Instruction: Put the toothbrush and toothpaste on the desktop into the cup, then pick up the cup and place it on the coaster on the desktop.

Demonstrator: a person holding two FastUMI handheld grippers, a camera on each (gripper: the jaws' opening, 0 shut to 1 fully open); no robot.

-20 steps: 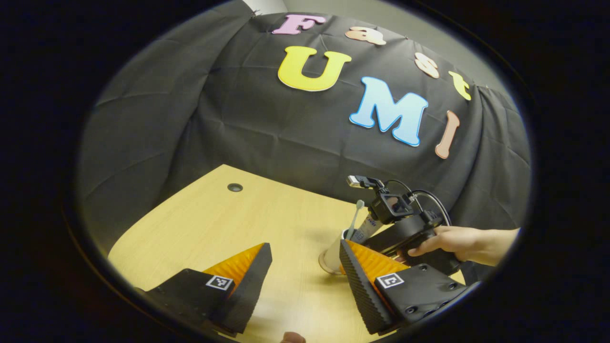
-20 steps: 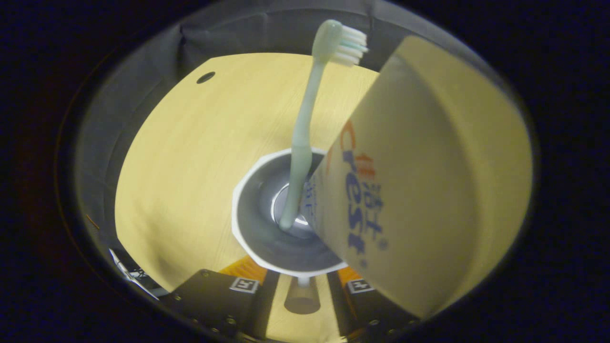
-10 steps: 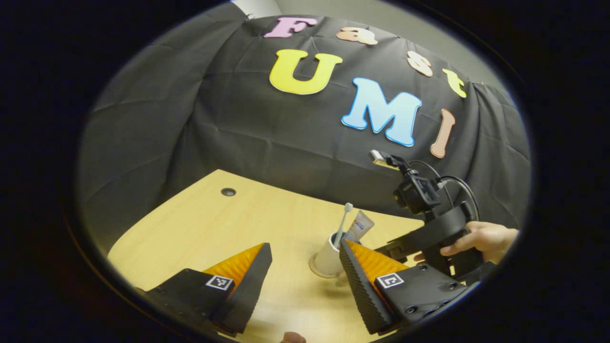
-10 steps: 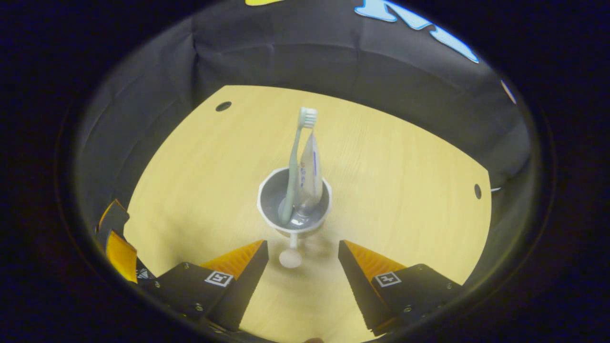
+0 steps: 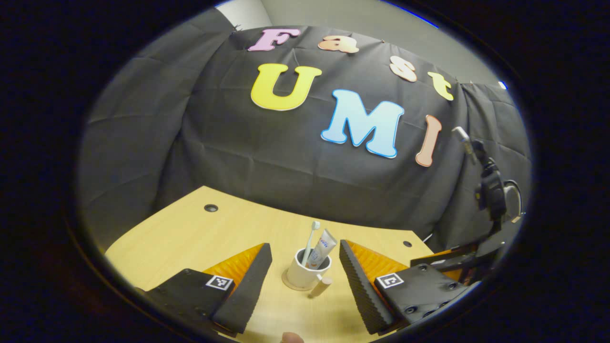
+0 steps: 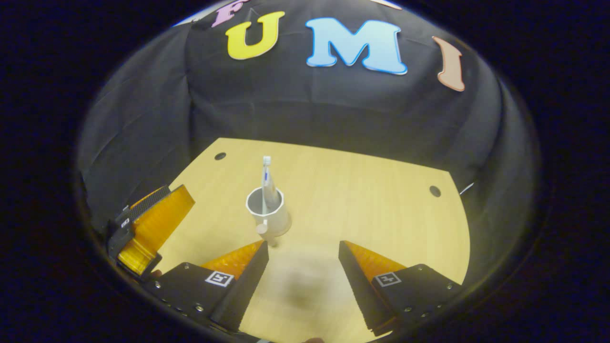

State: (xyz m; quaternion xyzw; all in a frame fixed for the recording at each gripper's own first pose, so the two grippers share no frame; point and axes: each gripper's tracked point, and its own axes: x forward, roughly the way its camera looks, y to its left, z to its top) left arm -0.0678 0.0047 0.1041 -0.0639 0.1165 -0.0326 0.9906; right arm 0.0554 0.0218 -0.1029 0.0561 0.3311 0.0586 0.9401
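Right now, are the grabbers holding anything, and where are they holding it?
No, nothing. The left gripper and right gripper both have their jaws open, apart from the cup, which stands on the coaster with the toothbrush and toothpaste inside.

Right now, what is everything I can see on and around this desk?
white handled cup: one, white, mid-desk, standing on the coaster
round coaster: one, tan, under the cup
pale green toothbrush: one, upright in the cup
toothpaste tube: one, white, leaning in the cup
light wooden desk: one, with dark round holes near its back corners
black cloth wall: behind the desk
left gripper: one, open, either side of the cup, not touching
right gripper: one, open, short of the cup
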